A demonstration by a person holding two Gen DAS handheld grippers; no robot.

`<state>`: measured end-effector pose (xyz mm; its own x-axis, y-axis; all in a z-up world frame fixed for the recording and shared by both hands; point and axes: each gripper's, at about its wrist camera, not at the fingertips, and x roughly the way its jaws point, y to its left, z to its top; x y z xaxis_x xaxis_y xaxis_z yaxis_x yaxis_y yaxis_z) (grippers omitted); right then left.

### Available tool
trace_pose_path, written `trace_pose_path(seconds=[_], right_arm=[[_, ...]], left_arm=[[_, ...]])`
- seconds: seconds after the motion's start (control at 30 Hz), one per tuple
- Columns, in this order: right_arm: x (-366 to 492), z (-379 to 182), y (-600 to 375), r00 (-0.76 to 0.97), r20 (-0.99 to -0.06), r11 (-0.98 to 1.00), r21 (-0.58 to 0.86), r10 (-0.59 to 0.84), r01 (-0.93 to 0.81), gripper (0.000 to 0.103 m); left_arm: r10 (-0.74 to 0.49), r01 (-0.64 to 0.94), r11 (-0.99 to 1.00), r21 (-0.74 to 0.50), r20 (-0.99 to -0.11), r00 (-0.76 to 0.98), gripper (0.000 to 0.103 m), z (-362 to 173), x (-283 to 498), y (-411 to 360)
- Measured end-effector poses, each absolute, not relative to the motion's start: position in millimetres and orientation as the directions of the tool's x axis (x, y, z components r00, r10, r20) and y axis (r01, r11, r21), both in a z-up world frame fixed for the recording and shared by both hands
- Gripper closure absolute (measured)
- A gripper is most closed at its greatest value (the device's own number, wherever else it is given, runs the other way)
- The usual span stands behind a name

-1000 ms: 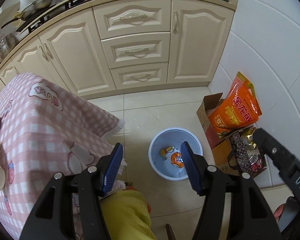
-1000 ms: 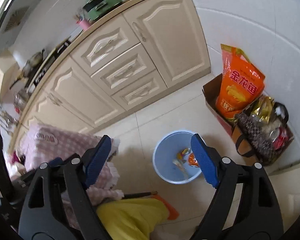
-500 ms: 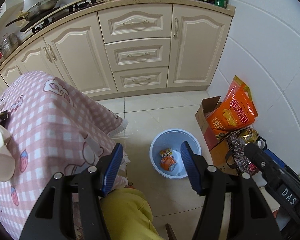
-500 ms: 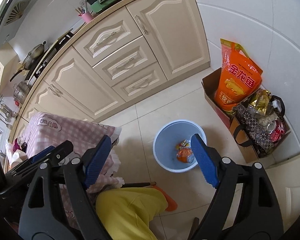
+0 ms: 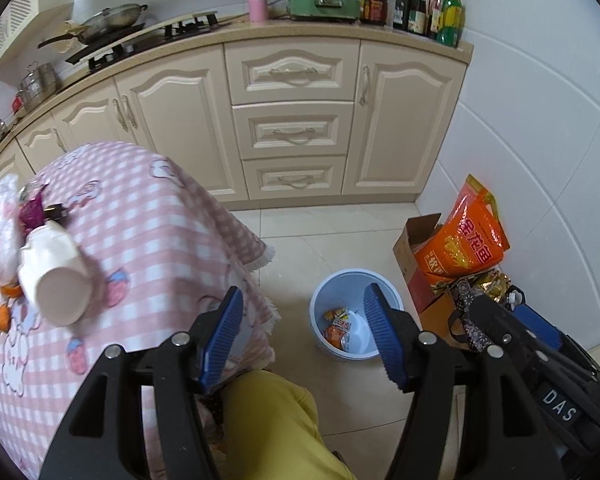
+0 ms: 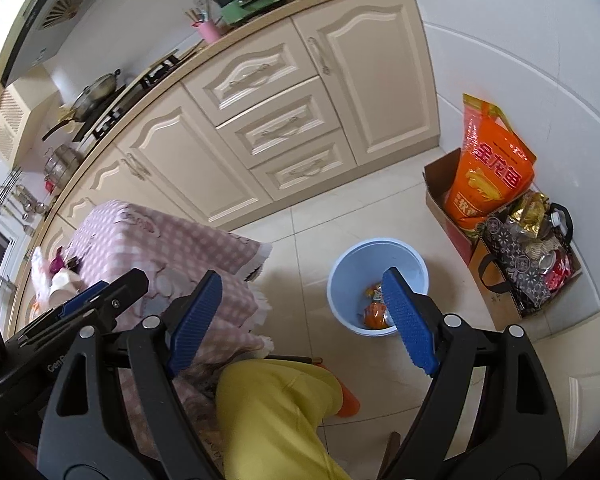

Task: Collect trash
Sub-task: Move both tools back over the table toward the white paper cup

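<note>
Here, what we see, line by line:

Left gripper: our black two-finger left gripper with blue ribbed pads (image 5: 302,334) is released, with nothing between its pads; its jaws have just been opening a little further.

Right gripper: our black two-finger right gripper with blue ribbed pads (image 6: 300,320) stands wide apart and grasps nothing.

Bin: the round light-blue plastic waste bin (image 5: 320,300) stands on the pale tiled floor (image 5: 332,240), between the draped table and the cardboard box by the wall.

Trash in the bin: we see orange and yellow snack wrappers (image 5: 336,326) lying at the bottom of the bin; in the right wrist view the same wrappers sit just beside the right pad.

Trash on the table: a white paper cup (image 5: 56,280) lies on its side on the pink-and-white checked tablecloth (image 5: 148,232), its mouth towards us; a crumpled purple wrapper (image 5: 32,210) and small orange scraps (image 5: 4,314) lie close to it. What the black piece beside the purple wrapper is, we cannot tell.

By the wall: an open brown cardboard box (image 5: 414,248) holds an orange rice sack with yellow print (image 5: 466,240); a dark patterned bag stuffed with cans and gold foil (image 6: 528,252) stands touching the box.

Behind: cream kitchen cabinets with drawers (image 5: 296,128).

Person: a leg in yellow trousers (image 6: 268,412) shows beneath both grippers.
</note>
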<state>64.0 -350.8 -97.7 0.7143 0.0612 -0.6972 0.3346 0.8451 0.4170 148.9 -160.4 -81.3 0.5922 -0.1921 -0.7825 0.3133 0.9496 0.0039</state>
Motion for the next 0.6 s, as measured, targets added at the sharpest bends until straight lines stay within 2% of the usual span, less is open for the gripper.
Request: trace_pose_path(seconds=[0.27, 0.6], right_arm=[[69.3, -86.5, -316.1, 0.714, -0.693, 0.87, 0.407, 0.096, 0.279, 0.021], [89.5, -70.8, -246.5, 0.699, -0.69, 0.913, 0.384, 0.185, 0.137, 0.018]], left_arm=[[-0.171, 0.231, 0.973, -0.024, -0.746, 0.644, 0.034, -59.8, 129.2, -102.9], [-0.068, 0.052, 0.998, -0.044, -0.706, 0.705, 0.027, -41.1, 114.3, -12.5]])
